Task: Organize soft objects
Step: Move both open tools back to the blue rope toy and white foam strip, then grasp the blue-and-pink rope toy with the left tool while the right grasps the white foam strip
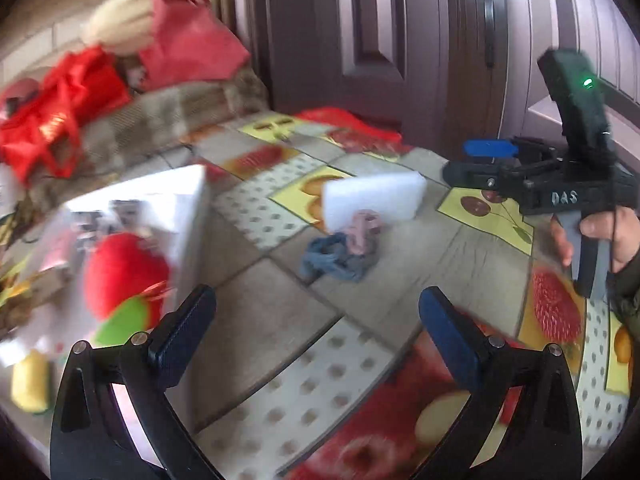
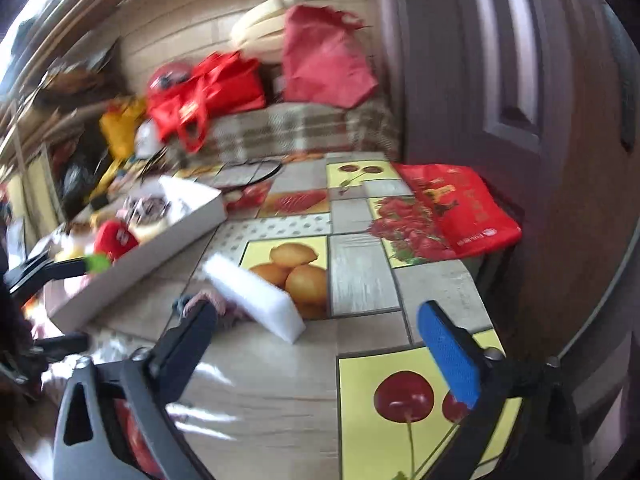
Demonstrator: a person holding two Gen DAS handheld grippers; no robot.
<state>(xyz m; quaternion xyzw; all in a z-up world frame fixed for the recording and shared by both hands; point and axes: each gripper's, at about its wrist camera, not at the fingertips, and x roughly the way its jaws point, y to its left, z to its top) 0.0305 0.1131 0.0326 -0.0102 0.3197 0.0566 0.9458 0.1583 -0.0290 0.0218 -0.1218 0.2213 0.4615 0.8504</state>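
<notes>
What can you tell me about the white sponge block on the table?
The white sponge block is a plain rectangular slab that looks like soft foam, with no marks on it. It lies on the fruit-patterned tablecloth, on the lemon picture. One end touches a small pile of pink and blue cloth bits. Neither gripper touches it.

Fruit-print patchwork tablecloth (image 2: pixel 360 276) in yellow, grey and red, white foam block (image 2: pixel 256 300), blue (image 1: pixel 332 258) and pink scrunchies (image 1: pixel 362 230), red plush (image 1: pixel 124 272) in white box (image 2: pixel 140 268), red bag (image 2: pixel 460 208), mauve door (image 2: pixel 500 80).

"DAS" on right gripper (image 1: pixel 480 164)
</notes>
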